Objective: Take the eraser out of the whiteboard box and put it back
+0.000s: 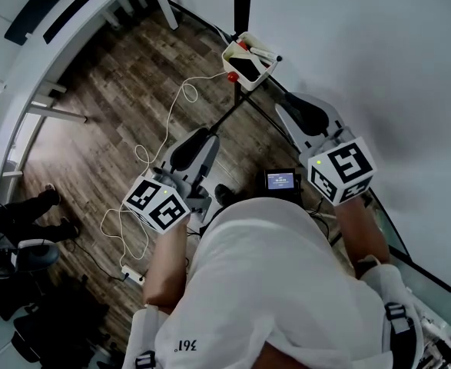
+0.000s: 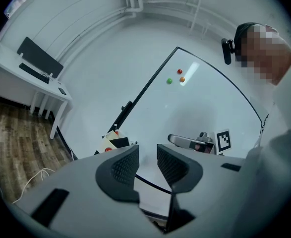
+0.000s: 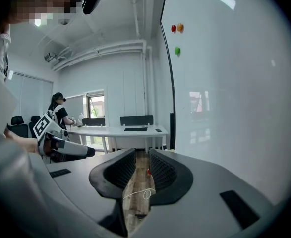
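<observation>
the left gripper [image 2: 146, 156], grey plastic with ribbed black pads, holds its jaws moderately apart with nothing between them. only the board's black lower edge shows through the gap. the right gripper [image 3: 142, 163], of the same build, has its jaws at a narrow slit, also empty, with wooden floor and a loop of white cable showing through. each carries a white cube with square black markers, and both are held by a person in a white t-shirt [image 1: 271, 283].

seen from the head view, both tools point toward the small white open whiteboard box [image 1: 265, 68] and stop short of it, touching nothing. the left gripper is on the floor side of the box and the right one on the board side. the black block eraser [image 1: 245, 69] lies inside the box, next to red-capped markers. a small red ball [image 1: 232, 76] sits at the box's near corner. the thin white cable [image 1: 180, 98] trails across the brown plank floor [image 1: 125, 75] from just beside the box.

behind the box rises the large white whiteboard [image 2: 200, 103], with red, orange and green round magnets [image 2: 179, 72] high above the box. well beyond the box stands a long white desk [image 3: 115, 130], with a second person [image 3: 59, 111] at its end.
</observation>
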Demonstrator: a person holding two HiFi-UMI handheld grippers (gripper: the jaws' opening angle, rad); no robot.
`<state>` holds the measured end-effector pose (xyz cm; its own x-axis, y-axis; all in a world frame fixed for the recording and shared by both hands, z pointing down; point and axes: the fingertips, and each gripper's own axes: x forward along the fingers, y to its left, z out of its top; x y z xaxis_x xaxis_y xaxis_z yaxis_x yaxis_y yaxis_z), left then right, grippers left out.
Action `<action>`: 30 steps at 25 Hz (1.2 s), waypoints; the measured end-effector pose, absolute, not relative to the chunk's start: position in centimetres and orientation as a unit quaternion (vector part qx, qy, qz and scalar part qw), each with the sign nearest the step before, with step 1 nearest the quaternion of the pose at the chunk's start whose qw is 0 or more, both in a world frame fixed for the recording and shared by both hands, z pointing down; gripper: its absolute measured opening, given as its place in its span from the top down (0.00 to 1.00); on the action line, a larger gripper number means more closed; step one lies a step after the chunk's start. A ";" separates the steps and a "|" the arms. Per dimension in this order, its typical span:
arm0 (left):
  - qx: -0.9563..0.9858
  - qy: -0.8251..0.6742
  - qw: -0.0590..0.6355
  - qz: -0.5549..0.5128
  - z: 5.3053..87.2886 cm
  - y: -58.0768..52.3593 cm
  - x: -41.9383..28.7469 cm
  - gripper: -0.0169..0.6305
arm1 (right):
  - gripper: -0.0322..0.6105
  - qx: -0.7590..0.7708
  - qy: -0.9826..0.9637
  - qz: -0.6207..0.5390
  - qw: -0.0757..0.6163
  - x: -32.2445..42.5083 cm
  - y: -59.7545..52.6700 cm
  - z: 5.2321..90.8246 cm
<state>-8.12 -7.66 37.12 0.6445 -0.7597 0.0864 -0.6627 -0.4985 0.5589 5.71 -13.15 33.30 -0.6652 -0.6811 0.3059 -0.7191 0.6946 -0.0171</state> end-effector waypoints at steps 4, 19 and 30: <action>0.860 -0.413 0.289 -0.083 37.6 -7.0 -8.1 0.79 | 0.80 0.384 -0.909 0.081 0.139 6.0 -12.6 34.0; 0.861 -0.403 0.303 -0.064 39.4 -4.7 -7.6 0.79 | 0.82 0.389 -0.902 0.110 0.154 7.0 -10.5 36.6; 0.857 -0.401 0.320 -0.050 41.4 -3.6 -7.3 0.79 | 0.84 0.399 -0.893 0.133 0.159 8.4 -9.9 38.7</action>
